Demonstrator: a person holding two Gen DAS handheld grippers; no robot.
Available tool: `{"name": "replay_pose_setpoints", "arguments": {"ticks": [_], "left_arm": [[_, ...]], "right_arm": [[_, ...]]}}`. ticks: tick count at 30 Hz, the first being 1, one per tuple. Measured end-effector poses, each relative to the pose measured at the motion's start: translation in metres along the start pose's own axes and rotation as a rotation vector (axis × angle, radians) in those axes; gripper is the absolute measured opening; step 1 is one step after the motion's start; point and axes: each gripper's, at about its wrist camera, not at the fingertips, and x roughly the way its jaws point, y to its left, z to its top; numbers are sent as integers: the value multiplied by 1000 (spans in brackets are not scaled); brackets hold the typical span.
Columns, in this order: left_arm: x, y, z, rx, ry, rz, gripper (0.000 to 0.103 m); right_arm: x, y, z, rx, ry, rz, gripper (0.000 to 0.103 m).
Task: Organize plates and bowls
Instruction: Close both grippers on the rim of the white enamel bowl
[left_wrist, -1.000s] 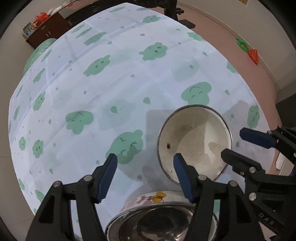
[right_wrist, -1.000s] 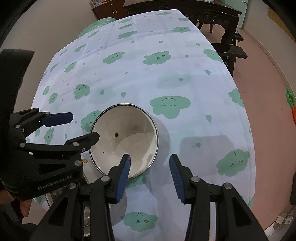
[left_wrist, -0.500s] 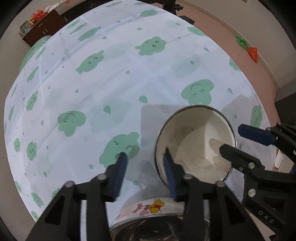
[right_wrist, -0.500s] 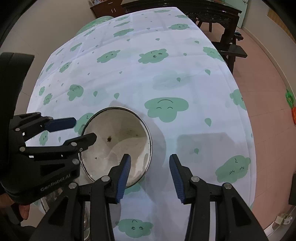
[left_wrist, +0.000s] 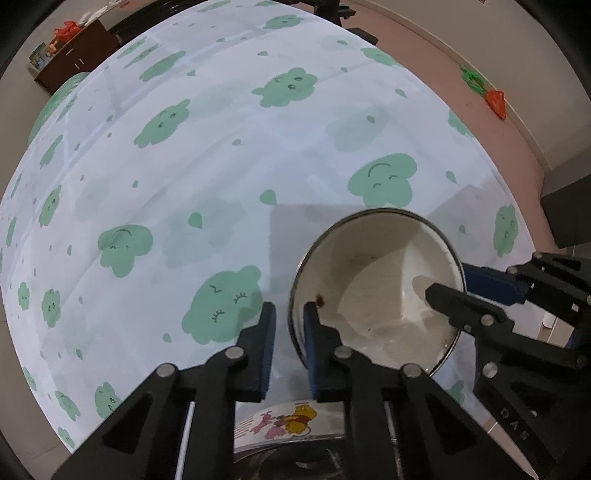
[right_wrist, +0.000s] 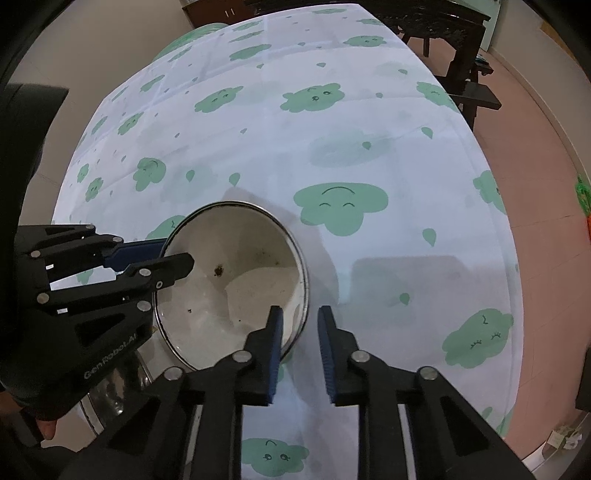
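Note:
A white enamel bowl (left_wrist: 376, 280) with a dark rim and a few brown specks inside is over the cloud-print tablecloth; whether it rests on the cloth I cannot tell. My left gripper (left_wrist: 290, 332) has the bowl's left rim between its blue pads, and its jaws are closing on it. My right gripper (right_wrist: 300, 332) pinches the opposite rim, one pad inside the bowl (right_wrist: 236, 280) and one outside, and its jaws are closing too. Each gripper shows in the other's view: left gripper (right_wrist: 177, 254), right gripper (left_wrist: 447, 282). A steel bowl (left_wrist: 291, 424) with a cartoon band stands just below.
The tablecloth (left_wrist: 221, 147) stretches far ahead with nothing else on it. Dark wooden chairs (right_wrist: 461, 55) stand at the table's far right side. The table edge and pink floor (right_wrist: 535, 258) lie to the right. A person's hand (right_wrist: 44, 428) holds the left gripper.
Both pairs of jaws have narrowed from wide apart to a pinch on the white bowl's rim. The bowl looks slightly larger and has shifted a little.

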Motion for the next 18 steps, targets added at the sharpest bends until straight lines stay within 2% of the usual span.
{"name": "replay_pose_setpoints", "arguments": {"ticks": [5,18], "left_arm": [[1,-3,1,2,6,-4,8],[-2,-14,-4,4,1,-3,5]], "right_arm": [[2,1,0,-2,6,13,14],[-1,1,-2,7,-5,17,13]]}}
